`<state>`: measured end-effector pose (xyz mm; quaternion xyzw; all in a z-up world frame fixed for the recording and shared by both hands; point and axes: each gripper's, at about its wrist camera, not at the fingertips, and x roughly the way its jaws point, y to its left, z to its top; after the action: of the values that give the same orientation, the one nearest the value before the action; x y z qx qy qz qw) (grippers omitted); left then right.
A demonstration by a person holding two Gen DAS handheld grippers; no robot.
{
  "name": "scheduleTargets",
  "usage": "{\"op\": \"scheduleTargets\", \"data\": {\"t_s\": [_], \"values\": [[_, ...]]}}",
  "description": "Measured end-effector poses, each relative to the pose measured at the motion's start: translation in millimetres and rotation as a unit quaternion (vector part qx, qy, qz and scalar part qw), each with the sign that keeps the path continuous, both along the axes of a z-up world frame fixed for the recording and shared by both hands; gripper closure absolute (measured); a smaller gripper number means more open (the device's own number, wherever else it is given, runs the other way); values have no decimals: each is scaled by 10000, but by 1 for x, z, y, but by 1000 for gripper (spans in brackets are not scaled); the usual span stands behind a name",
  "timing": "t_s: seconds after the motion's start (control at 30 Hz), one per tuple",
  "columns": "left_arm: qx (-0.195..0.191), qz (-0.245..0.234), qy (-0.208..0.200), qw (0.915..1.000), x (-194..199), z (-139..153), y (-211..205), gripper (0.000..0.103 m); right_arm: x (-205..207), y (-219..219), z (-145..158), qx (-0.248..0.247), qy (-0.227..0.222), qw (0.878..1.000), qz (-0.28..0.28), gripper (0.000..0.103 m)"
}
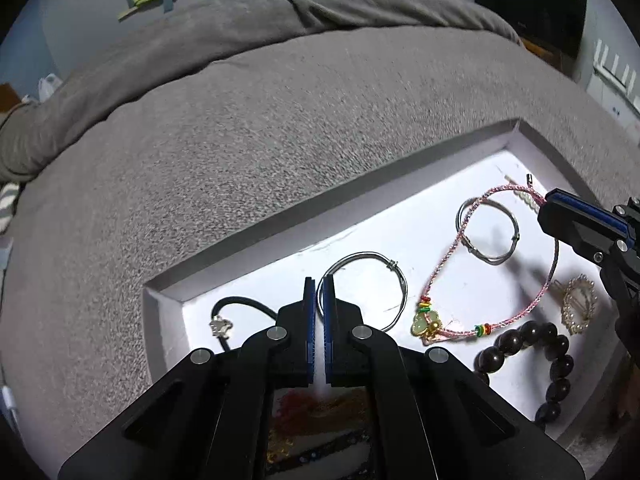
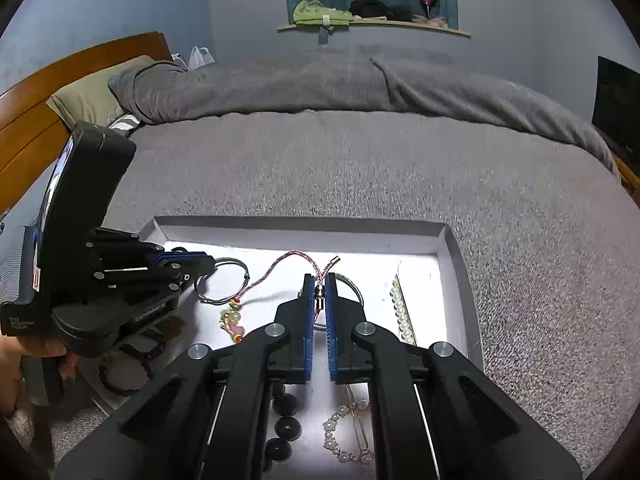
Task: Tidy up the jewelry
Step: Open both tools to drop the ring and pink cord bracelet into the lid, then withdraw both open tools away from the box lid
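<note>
The jewelry was laid in a white tray (image 2: 456, 264) on a grey bed (image 1: 280, 140). The left gripper (image 1: 319, 280) was held closed and empty over a wire bangle (image 1: 396, 276). The right gripper (image 2: 319, 280) was closed on the pink cord bracelet (image 1: 436, 276).

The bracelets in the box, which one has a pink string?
The pink string bracelet with a green charm and red, yellow and green beads. The two silver wire bangles are plain metal, and the dark bead bracelet is all round brown beads.
</note>
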<state>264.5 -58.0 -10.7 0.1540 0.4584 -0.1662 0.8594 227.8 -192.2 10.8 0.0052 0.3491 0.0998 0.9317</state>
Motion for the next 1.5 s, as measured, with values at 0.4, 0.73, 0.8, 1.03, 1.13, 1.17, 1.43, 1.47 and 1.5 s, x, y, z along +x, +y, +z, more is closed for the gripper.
{"op": "scheduleTargets", "data": {"t_s": [0.4,0.73,0.8,1.03,1.13,1.17,1.43,1.47,1.5], "values": [[-547,206,-183,9981,-2,13,16,60,-1,-7,1,68,-53,9999,-105,69],[-959,420,-454,9935,-32,39,33,59,-14,-23,13,237,-207,9987,-404,39],[-1021,477,-511,9923,-44,47,39,53,-21,-27,21,306,-266,9982,-442,37],[-1299,682,-691,9868,-87,68,50,43,-61,-37,40,521,-396,9967,-473,24],[-1301,752,-767,9857,-105,74,50,43,-76,-42,44,567,-417,9964,-471,21],[-1297,771,-791,9854,-109,74,49,38,-84,-44,46,589,-426,9963,-466,20],[-1357,896,-1028,9813,-152,87,50,28,-117,-53,50,653,-470,9957,-463,14],[-1358,911,-1049,9810,-156,88,50,27,-121,-53,50,665,-468,9956,-463,13],[-1363,927,-1068,9805,-159,89,50,20,-125,-54,50,668,-461,9956,-462,13]]}}
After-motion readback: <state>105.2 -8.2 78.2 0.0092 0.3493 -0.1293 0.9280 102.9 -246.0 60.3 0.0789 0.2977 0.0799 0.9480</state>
